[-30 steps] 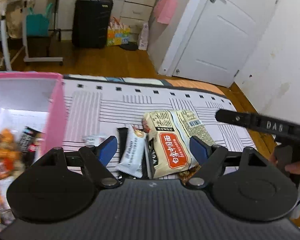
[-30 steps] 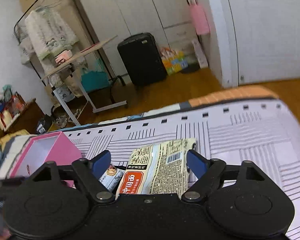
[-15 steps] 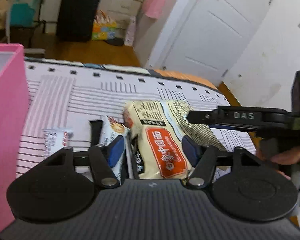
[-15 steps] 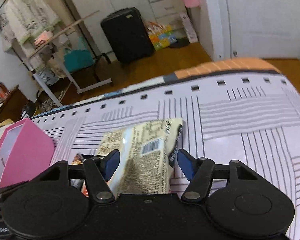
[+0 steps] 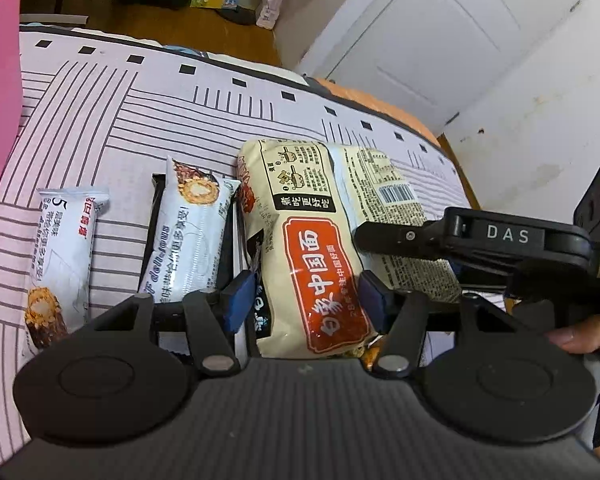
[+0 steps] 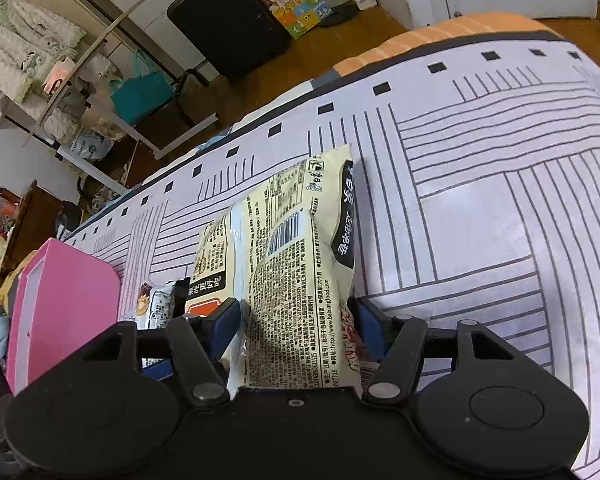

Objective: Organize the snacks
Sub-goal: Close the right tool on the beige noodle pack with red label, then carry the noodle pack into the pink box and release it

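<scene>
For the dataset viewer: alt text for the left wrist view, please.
The left hand-held gripper straddles a cream noodle packet with a red label, blue pads at its sides, on a striped bedsheet. Two white snack bars lie left of it; the right hand-held gripper reaches over a second packet.

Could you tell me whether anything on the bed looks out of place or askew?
The two noodle packets overlap in a slanted heap rather than lying flat; one white snack bar rests across a dark wrapper. Nothing looks spilled or torn.
</scene>
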`<state>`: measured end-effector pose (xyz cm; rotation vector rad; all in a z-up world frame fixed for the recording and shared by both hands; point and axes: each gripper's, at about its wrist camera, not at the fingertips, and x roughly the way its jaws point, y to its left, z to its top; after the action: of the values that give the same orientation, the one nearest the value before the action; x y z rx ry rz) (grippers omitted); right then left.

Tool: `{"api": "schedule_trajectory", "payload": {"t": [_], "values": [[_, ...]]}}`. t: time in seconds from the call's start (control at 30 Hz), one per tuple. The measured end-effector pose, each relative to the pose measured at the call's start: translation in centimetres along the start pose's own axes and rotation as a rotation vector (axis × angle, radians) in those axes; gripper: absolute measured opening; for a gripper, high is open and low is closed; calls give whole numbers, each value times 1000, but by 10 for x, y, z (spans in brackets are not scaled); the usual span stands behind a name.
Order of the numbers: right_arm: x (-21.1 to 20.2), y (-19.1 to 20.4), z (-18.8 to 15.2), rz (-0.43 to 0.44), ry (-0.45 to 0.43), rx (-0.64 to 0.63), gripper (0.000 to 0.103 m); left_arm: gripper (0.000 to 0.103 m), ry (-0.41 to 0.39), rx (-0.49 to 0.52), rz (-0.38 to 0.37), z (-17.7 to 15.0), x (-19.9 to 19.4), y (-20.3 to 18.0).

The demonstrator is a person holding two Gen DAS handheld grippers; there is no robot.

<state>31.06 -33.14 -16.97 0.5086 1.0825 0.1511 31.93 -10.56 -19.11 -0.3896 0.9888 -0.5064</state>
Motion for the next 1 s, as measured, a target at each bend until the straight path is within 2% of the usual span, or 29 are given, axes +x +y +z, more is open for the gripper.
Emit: {"api": "schedule_trajectory", "payload": {"t": [0.17, 0.27, 0.43, 0.73, 0.83, 0.93, 1.0], "values": [[-2, -2, 0, 26, 4, -8, 56, 64, -16, 48, 9, -8, 1, -6], [-7, 7, -1, 6, -6, -58, 55, 63, -4, 29, -25, -8, -1, -2], [-16, 8, -2, 0, -13, -64, 55, 62, -3, 3, -81, -11, -3, 3], [-40, 20, -13, -4, -20, -117, 53, 62, 38, 17, -113, -14, -16, -7], [-47, 29, -20, -4, -13, -130, 52, 60, 23, 29, -124, -18, -30, -17], [-55, 36, -26, -9, -23, -132, 51, 60, 27, 53, -102, -21, -42, -26], [-60, 38, -30, -3, -27, -122, 50, 60, 35, 36, -113, -21, -47, -24]]}}
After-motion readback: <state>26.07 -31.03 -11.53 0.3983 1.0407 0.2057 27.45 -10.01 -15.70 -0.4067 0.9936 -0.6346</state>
